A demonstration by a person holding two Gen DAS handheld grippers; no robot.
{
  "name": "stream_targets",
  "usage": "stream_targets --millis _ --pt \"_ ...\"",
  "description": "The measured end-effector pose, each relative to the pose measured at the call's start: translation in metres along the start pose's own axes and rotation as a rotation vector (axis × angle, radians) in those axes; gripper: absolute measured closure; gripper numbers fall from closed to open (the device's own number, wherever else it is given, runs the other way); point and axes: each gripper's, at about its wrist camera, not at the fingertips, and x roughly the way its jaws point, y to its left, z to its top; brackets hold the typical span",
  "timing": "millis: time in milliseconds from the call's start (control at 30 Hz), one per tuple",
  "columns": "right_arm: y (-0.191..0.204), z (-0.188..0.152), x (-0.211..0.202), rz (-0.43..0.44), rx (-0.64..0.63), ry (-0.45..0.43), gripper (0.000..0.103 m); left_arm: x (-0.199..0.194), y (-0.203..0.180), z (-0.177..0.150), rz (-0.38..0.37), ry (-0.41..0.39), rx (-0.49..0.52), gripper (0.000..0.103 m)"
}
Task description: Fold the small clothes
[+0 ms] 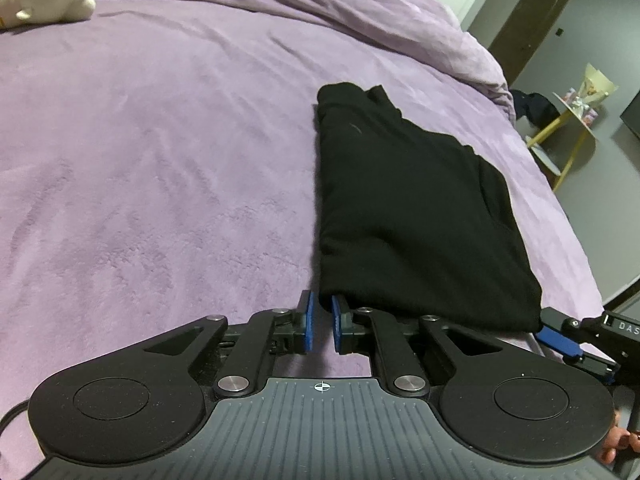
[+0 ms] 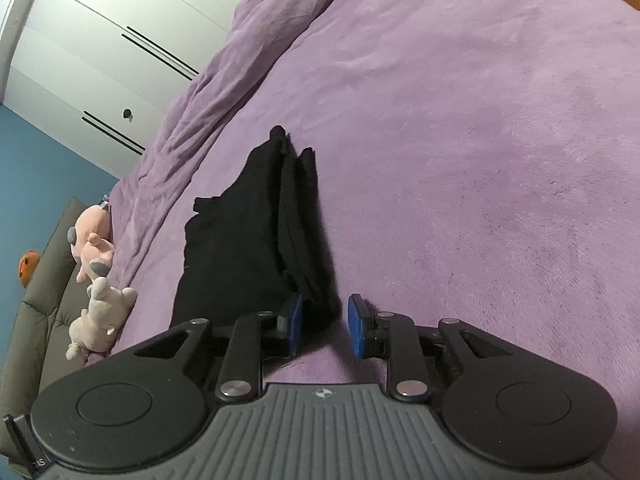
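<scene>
Black folded garment (image 1: 416,216) lying flat on the purple bed (image 1: 160,152), a pair of tongs at each near corner.

Taking the garment as the landmark: the bed's plush purple cover spreads all round it, with a rumpled duvet (image 2: 208,92) bunched beyond its far end. Past the duvet stand white wardrobe doors (image 2: 112,40). Off to its left lie two pale plush toys (image 2: 100,312) by a grey sofa (image 2: 44,280). To its right, off the bed, is a yellow-legged side table (image 1: 568,128). The left tongs (image 1: 323,322) sit at its near left corner, blue pads almost together, nothing visibly pinched. The right tongs (image 2: 325,330) stand apart, the near right corner between the pads, unpressed.
</scene>
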Motion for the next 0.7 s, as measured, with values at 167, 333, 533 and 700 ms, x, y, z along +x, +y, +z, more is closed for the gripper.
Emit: stream_targets --millis 167,333,533,700 --pt "0.004 0.000 -0.005 0.050 0.007 0.005 0.077 -0.008 0.002 0.000 -0.086 -0.009 -0.031 0.083" --pt "0.005 0.002 -0.001 0.061 0.011 0.020 0.074 -0.010 0.011 0.005 -0.191 0.001 -0.111 0.071" --pt "0.007 0.002 0.005 0.044 -0.015 0.022 0.086 0.007 0.020 0.010 -0.320 0.099 -0.233 0.067" --pt "-0.001 0.004 0.005 0.153 0.063 0.038 0.091 0.011 0.020 0.012 -0.408 0.108 -0.305 0.067"
